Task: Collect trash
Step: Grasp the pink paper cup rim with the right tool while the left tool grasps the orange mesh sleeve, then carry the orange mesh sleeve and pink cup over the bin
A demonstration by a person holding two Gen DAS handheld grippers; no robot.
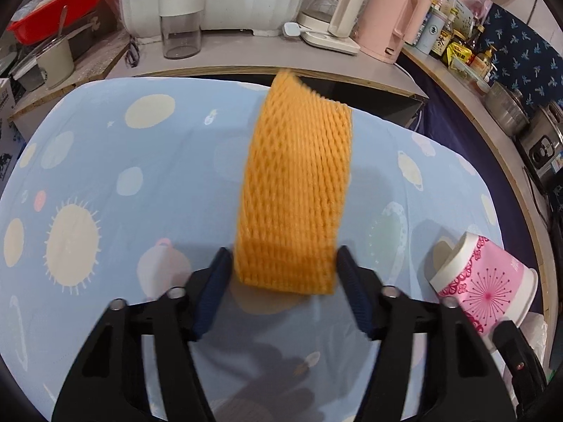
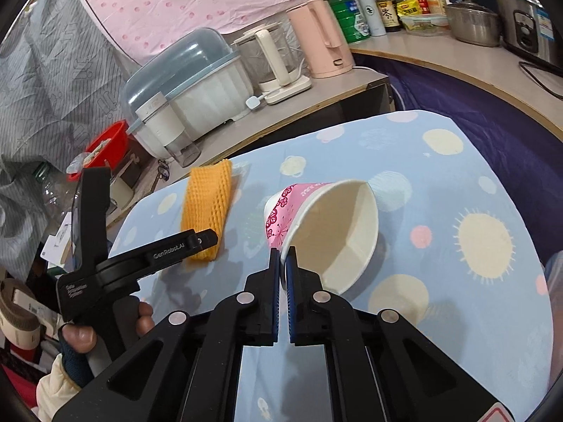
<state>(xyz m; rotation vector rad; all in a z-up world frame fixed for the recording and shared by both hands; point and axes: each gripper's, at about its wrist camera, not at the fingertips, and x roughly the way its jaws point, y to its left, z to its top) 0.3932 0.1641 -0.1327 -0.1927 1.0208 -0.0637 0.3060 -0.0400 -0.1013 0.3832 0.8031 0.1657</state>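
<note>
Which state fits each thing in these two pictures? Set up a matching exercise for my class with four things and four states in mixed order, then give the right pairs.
Things
1. orange foam net
2. pink paper cup
3. left tool
4. pink kettle

States
A. standing upright on the counter behind the table
B. open, a finger on either side of a piece of trash
C. tilted, its rim pinched by the right tool
D. lying between two open fingers, over the blue cloth

Pairs: 1-D, 2-C, 3-B, 4-A
</note>
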